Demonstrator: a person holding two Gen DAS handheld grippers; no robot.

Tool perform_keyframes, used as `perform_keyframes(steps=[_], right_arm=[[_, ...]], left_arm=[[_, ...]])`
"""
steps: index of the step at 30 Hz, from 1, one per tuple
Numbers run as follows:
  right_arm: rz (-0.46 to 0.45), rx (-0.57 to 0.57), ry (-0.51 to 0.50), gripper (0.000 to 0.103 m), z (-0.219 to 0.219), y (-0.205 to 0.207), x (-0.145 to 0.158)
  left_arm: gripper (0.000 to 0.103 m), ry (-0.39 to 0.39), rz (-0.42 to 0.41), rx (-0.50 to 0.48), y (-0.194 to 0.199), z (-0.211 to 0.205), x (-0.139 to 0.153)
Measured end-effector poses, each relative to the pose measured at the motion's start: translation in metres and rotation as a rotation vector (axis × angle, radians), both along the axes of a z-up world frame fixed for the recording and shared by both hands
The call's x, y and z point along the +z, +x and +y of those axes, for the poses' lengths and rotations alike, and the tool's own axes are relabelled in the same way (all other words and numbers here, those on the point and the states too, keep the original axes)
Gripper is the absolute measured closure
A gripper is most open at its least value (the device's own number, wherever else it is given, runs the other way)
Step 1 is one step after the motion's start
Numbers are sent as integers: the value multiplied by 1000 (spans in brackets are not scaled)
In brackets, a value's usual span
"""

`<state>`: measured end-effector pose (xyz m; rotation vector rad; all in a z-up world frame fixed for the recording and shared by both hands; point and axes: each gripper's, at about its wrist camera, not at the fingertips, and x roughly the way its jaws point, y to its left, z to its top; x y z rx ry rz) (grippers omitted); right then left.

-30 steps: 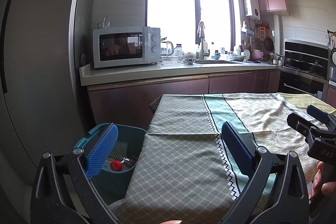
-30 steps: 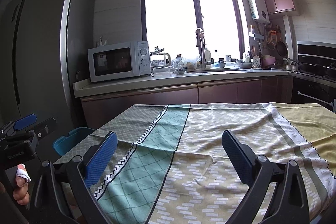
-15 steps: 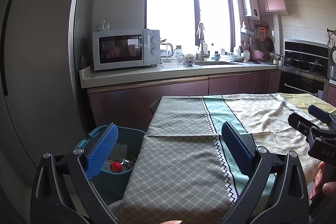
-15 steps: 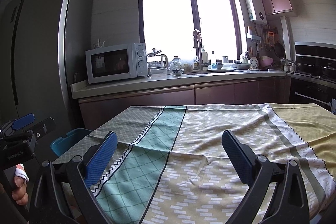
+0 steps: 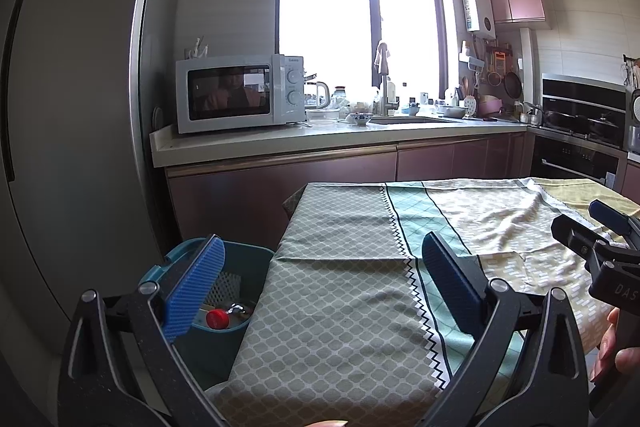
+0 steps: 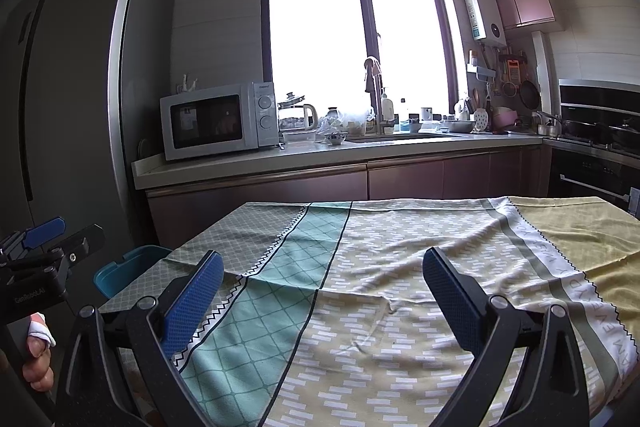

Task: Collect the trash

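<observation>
A teal trash bin [image 5: 240,259] stands on the floor at the table's left edge; inside it lie a red-capped item [image 5: 216,319], a shiny piece and white mesh. Its rim also shows in the right wrist view [image 6: 132,263]. My left gripper [image 5: 320,291] is open and empty, held above the table's left edge beside the bin. My right gripper [image 6: 320,299] is open and empty above the patterned tablecloth [image 6: 400,267]. The right gripper's body shows at the right of the left wrist view [image 5: 600,251].
A tall grey fridge [image 5: 72,147] stands on the left. A counter [image 5: 320,139] with a microwave [image 5: 236,93], kettle and sink runs along the window. An oven and stove [image 5: 580,131] are at the right.
Both grippers have shifted slightly; the view of the table and bin has barely changed. Both stay open and empty.
</observation>
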<state>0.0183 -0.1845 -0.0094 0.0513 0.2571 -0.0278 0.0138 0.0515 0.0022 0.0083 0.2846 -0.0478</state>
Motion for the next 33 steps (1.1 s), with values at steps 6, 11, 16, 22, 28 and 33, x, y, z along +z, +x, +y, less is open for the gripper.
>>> perform_keyframes(steps=[6,11,16,22,28,33], right_arm=[[3,0,-1,7,0,1,0],[6,0,-1,7,1,2,0],[4,-5,0,7,1,3,0],[2,-7,0,7,0,2,-1],[2,-9,1,7,-1,2,-1],[3,-12,4,7,-1,2,-2]], left_arm=[[6,-1,0,-1,0,0,0],[6,-1,2,-3,1,-1,-1],[6,0,7,-3,3,-4,-4],[6,0,8,-2,4,-6,-4],[6,2,10,-1,4,-6,-5],[6,2,12,0,5,-8,-5]])
